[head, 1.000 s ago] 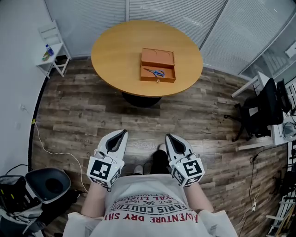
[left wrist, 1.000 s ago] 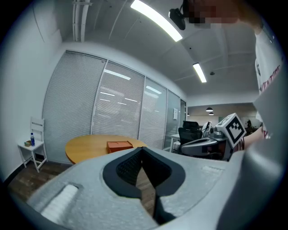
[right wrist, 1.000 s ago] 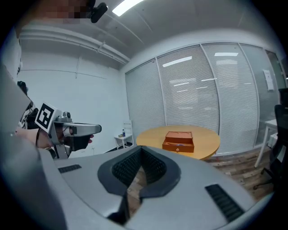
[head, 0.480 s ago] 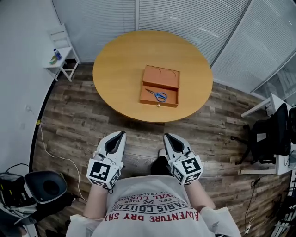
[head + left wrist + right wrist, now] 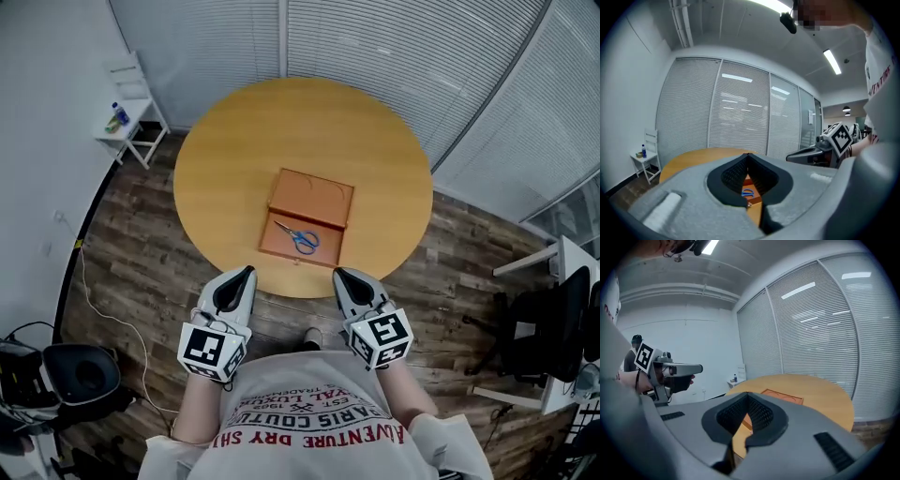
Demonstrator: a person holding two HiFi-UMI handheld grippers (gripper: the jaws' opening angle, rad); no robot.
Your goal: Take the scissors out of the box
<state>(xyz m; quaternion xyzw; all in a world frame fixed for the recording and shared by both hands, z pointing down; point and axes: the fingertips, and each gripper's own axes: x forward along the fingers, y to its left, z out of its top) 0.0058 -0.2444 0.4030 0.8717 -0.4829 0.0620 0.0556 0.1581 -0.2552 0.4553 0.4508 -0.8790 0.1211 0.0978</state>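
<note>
- Your left gripper (image 5: 246,273) is held by the near edge of the round wooden table (image 5: 225,150). Its jaws are closed, with nothing between them.
- Your right gripper (image 5: 339,275) is held beside it at the same edge. Its jaws are also closed and empty.
- The scissors (image 5: 298,236), blue-handled, lie inside the open orange box (image 5: 312,194), in the tray half nearest you.
- The box sits near the table's centre, lid folded flat on the far side. Both grippers are clear of it.

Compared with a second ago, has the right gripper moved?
Yes: the right gripper has come forward, almost to the table; a wide strip of floor separated them before.
</note>
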